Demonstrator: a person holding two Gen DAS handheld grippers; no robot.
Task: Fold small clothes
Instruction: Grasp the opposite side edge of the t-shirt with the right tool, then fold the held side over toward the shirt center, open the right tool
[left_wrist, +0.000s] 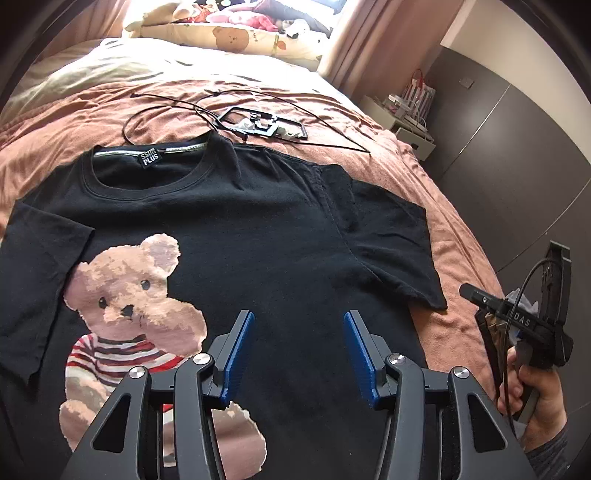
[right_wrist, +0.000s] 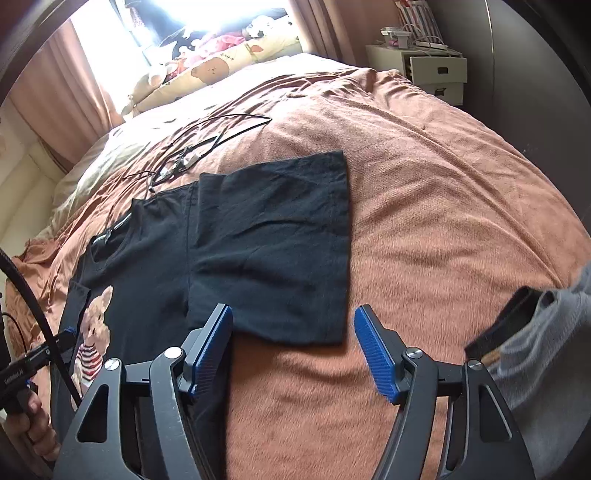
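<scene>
A black T-shirt (left_wrist: 266, 221) with a teddy-bear print (left_wrist: 136, 310) lies flat, face up, on the brown bedspread, collar away from me. My left gripper (left_wrist: 299, 325) is open and empty, hovering over the shirt's middle beside the bear. In the right wrist view the shirt's right sleeve (right_wrist: 277, 243) lies spread out on the blanket. My right gripper (right_wrist: 293, 332) is open and empty, just above the sleeve's lower hem. The right gripper's body (left_wrist: 532, 317) also shows in the left wrist view, off the shirt's right side.
Black cables and a flat black frame (left_wrist: 258, 122) lie on the bedspread (right_wrist: 443, 206) beyond the collar. Pillows and plush toys (left_wrist: 236, 33) sit at the bed's head. A white bedside drawer unit (right_wrist: 424, 70) stands to the right, by dark wardrobe doors (left_wrist: 517, 155).
</scene>
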